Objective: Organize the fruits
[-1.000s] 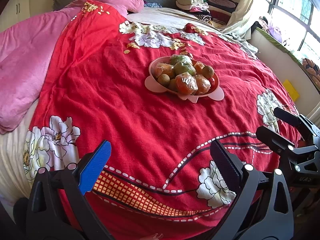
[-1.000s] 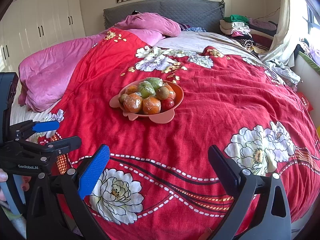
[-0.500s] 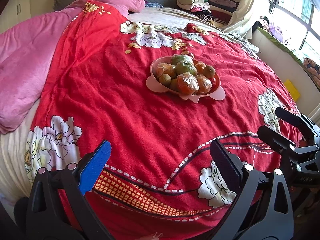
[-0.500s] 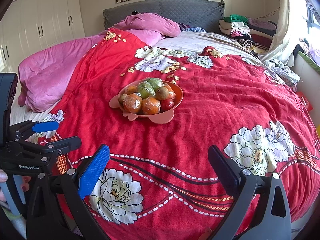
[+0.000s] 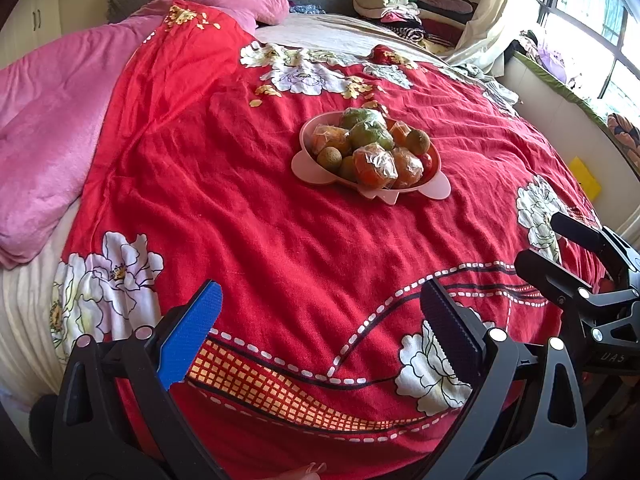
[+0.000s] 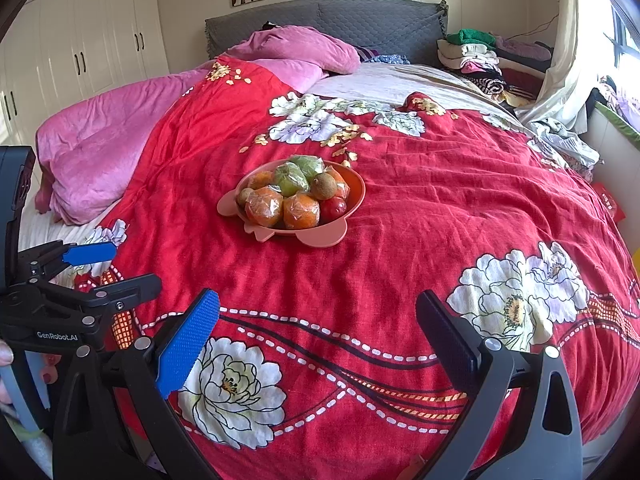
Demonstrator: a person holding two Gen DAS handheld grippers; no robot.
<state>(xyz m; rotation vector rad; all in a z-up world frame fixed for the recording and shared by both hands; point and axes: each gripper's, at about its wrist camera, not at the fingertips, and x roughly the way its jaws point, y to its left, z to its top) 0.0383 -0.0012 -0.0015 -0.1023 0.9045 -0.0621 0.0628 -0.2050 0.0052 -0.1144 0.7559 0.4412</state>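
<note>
A pink bowl point(image 5: 308, 170) point(image 6: 354, 200) stands mid-bed on the red floral bedspread, piled with fruit: plastic-wrapped oranges point(image 5: 374, 166) point(image 6: 302, 210), wrapped green fruits point(image 5: 370, 136) point(image 6: 290, 180), brown kiwis point(image 5: 417, 142) point(image 6: 323, 186) and a red fruit point(image 6: 333, 209). My left gripper point(image 5: 320, 320) is open and empty, low at the near edge of the bed, well short of the bowl. My right gripper point(image 6: 318, 322) is open and empty, also near the front edge. Each gripper shows in the other's view, the right one point(image 5: 568, 256) and the left one point(image 6: 108, 268).
A pink quilt point(image 6: 112, 160) lies bunched at the left of the bed, with pink pillows at the grey headboard point(image 6: 360, 20). Folded clothes point(image 6: 476, 56) are stacked at the far right corner. White wardrobes point(image 6: 80, 48) line the left wall; a window sill point(image 5: 560, 88) runs on the right.
Both views have shifted slightly; the bowl sits a little lower and nearer in the left wrist view. Both grippers stay open and empty.
</note>
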